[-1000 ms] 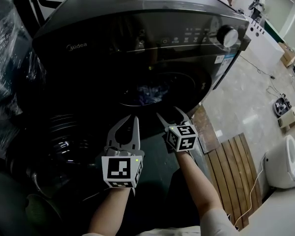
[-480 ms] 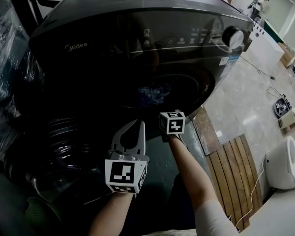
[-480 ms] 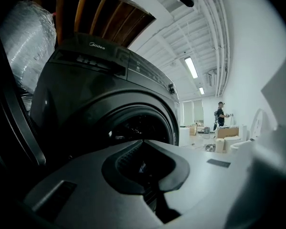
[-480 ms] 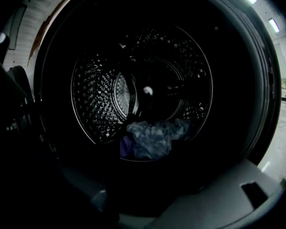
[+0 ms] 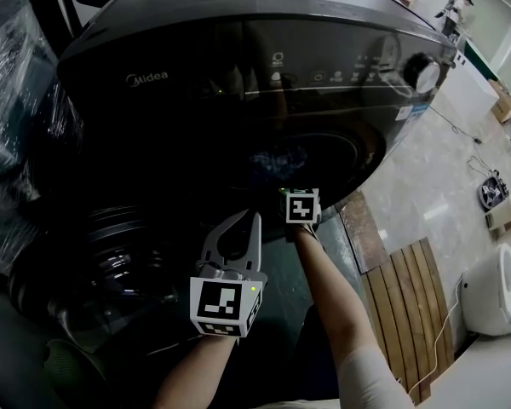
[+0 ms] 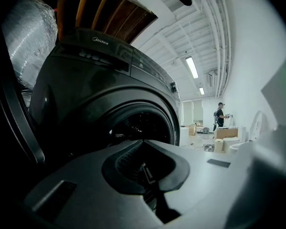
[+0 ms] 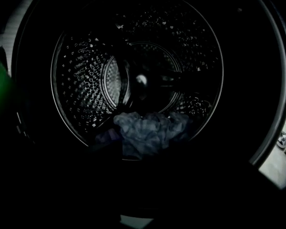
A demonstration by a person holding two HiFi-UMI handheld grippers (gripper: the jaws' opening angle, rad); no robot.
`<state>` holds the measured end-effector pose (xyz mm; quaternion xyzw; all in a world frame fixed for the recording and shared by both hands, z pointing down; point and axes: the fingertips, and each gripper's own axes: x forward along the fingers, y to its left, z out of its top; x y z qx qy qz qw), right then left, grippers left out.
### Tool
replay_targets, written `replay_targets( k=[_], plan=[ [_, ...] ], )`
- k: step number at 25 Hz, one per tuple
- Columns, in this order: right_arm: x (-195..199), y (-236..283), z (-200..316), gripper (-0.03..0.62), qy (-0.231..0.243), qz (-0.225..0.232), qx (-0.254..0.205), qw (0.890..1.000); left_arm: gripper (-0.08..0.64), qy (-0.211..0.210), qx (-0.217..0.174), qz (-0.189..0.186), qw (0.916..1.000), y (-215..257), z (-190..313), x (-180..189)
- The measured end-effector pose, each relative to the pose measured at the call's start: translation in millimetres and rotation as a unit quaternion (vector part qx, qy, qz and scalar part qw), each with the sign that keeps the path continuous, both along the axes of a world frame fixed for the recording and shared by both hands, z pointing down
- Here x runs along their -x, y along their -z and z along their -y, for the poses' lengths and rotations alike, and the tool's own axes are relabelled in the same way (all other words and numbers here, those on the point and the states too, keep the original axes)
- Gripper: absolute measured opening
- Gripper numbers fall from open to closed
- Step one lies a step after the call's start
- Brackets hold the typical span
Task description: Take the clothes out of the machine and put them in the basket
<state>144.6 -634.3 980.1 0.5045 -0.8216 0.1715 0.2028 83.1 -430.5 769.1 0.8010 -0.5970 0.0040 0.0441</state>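
Note:
The dark grey front-loading washing machine (image 5: 238, 58) stands with its door (image 5: 111, 254) swung open to the left. A bluish heap of clothes (image 7: 150, 132) lies at the bottom of the steel drum (image 7: 86, 85); the head view shows the clothes (image 5: 268, 160) faintly through the opening. My right gripper (image 5: 295, 191) reaches into the drum mouth, and the clothes lie farther in. Its jaws have just been closing a little, and I see nothing between them in the dark. My left gripper (image 5: 254, 218) hovers in front of the machine, fingertips together on nothing; the left gripper (image 6: 144, 142) points at the drum opening.
Plastic-wrapped goods (image 5: 17, 75) stand left of the machine. A wooden slat mat (image 5: 409, 296) and white fixtures (image 5: 494, 288) lie on the floor to the right. A dark green thing (image 5: 68, 373) shows at the lower left. A person (image 6: 220, 116) stands far off.
My right gripper has moved forward and down into the drum mouth, so its jaws are now hidden in the head view. The left gripper has barely moved.

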Motion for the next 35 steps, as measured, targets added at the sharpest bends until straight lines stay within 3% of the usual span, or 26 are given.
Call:
replay_targets(
  k=[3,10,14,30,35],
  plan=[
    [-3,-3,0,0.279,-0.007,-0.015,0.001,1.0,0.021,0.0,0.003,-0.004,1.0,-1,0,1],
    [-21,-5,3,0.032,-0.02,-0.073,-0.021,0.997,0.021,0.001,0.0,-0.003,1.0,2,0,-1],
    [-21,-3,-1,0.018,-0.009,-0.072,-0.025,0.997,0.021,0.002,0.0,-0.003,1.0,2,-2,-2],
    [-18,44,-42,0.012,0.028,0.061,-0.055,0.996,0.021,0.003,0.008,0.006,1.0,-4,-13,-7],
    [-22,79,-58,0.012,0.044,0.164,-0.081,0.982,0.021,0.01,0.009,0.015,0.9998,-7,-17,-4]
  ],
)
